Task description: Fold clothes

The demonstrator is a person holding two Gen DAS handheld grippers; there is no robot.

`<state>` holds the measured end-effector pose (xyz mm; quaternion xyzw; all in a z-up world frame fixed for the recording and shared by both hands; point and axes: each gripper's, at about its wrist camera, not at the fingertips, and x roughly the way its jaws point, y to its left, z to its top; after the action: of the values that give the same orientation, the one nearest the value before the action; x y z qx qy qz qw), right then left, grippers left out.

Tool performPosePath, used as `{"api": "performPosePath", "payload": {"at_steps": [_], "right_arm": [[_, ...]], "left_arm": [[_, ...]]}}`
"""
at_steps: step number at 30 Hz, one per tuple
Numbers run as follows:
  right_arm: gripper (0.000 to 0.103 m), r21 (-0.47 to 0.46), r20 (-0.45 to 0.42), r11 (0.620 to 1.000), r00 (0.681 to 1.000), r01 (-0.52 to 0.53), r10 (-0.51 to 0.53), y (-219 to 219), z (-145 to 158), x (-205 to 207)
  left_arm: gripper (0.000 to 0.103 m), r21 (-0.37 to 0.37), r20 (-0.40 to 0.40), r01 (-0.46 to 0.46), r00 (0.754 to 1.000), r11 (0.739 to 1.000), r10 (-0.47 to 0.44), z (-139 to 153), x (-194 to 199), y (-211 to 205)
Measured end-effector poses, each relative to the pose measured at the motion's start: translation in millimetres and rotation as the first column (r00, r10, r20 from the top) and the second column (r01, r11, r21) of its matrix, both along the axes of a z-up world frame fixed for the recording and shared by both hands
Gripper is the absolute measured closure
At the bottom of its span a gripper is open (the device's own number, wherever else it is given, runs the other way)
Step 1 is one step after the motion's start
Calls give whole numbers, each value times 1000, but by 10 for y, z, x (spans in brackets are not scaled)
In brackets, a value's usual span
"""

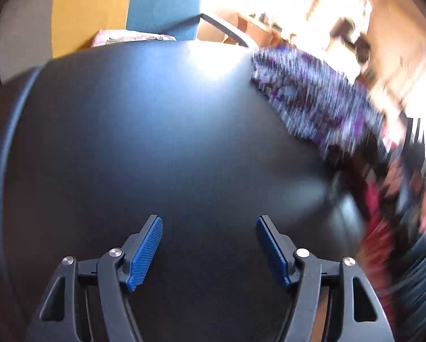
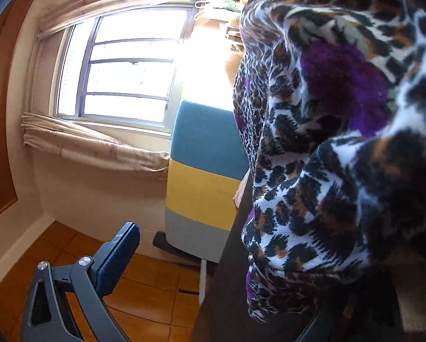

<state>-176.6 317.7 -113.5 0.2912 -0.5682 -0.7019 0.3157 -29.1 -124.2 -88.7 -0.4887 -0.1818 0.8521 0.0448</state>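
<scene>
A leopard-print garment with purple patches [image 2: 327,148] hangs bunched close to the right wrist camera and fills the right half of that view. My right gripper [image 2: 213,256] stands wide. Its left finger [image 2: 115,256] is bare and touches nothing, and its right finger is hidden behind the cloth. In the left wrist view the same garment [image 1: 312,94] shows blurred at the far right edge of the black table [image 1: 155,128]. My left gripper [image 1: 210,228] hovers over the bare tabletop, open, with nothing between its blue pads.
A blue, yellow and grey upholstered panel [image 2: 204,171] stands beyond the table edge [image 2: 227,256], under a bright window [image 2: 127,65] with curtains. Orange floor tiles [image 2: 144,279] lie below. A pink item [image 1: 127,37] sits past the table's far edge. Blurred red and dark cloth [image 1: 378,213] lies at right.
</scene>
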Motion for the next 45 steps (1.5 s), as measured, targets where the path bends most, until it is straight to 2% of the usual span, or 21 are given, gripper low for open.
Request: {"api": "performPosePath", "payload": {"at_steps": [4,6,8,10,14,16,18,20,21,23,24,25,26,30,32,36,42,45], "right_arm": [[0,19,-5,1000,1000,-14,14,-221,83,-53],[0,18,-3,999,1000,-31,31,-202,60,-27],[0,14,-3,999,999,-50,50,-171,30,1],[0,9,-8,998,998,-60,60,-121,-1,19],[0,-9,1,998,998,-67,67,7,-117,41],[0,-14,-7,997,997,-82,82,20,-139,26],[0,-7,-19,994,994,-105,105,2,-132,4],[0,-1,-31,991,991,-133,133,-14,-129,-19],[0,-3,-37,989,989,-146,146,-15,-133,-30],[0,-12,-47,986,985,-165,164,-11,-147,-50],[0,-24,-52,986,985,-166,165,0,-158,-55],[0,-34,-58,986,985,-166,164,8,-167,-58],[0,-43,-63,985,984,-166,164,15,-174,-60],[0,-31,-40,986,986,-165,163,3,-131,-66],[0,3,-32,991,990,-136,136,-15,-42,-48],[0,22,-79,993,990,-114,115,-143,164,-1],[0,129,-212,983,965,-131,156,-644,658,176],[1,135,-250,967,937,-218,246,-1068,824,350]], "left_arm": [[34,8,-64,94,994,996,-93,292,-328,324],[34,-47,-88,178,979,983,-182,388,-473,614],[34,-155,-92,285,949,946,-301,422,-614,1006],[34,-221,-70,371,916,902,-394,406,-730,1351],[34,-262,-41,520,835,813,-548,292,-806,1952],[33,-289,-28,562,804,775,-594,222,-816,2187],[33,-331,-1,578,791,746,-612,122,-852,2369],[33,-375,30,571,795,730,-606,-4,-934,2495],[33,-384,44,564,802,731,-595,-61,-985,2524],[53,-372,67,549,820,749,-568,-156,-1092,2529],[86,-345,80,543,830,766,-552,-193,-1142,2506],[95,-310,84,533,840,787,-536,-215,-1173,2462],[95,-273,82,520,851,809,-519,-226,-1191,2408],[97,-228,4,457,883,860,-469,-40,-1081,2177],[97,-193,-54,423,897,885,-440,139,-990,2023],[97,-139,-153,340,921,930,-359,506,-827,1641],[97,-74,-239,192,949,979,-204,818,-619,983],[97,-46,-265,100,958,994,-109,923,-426,546]]}}
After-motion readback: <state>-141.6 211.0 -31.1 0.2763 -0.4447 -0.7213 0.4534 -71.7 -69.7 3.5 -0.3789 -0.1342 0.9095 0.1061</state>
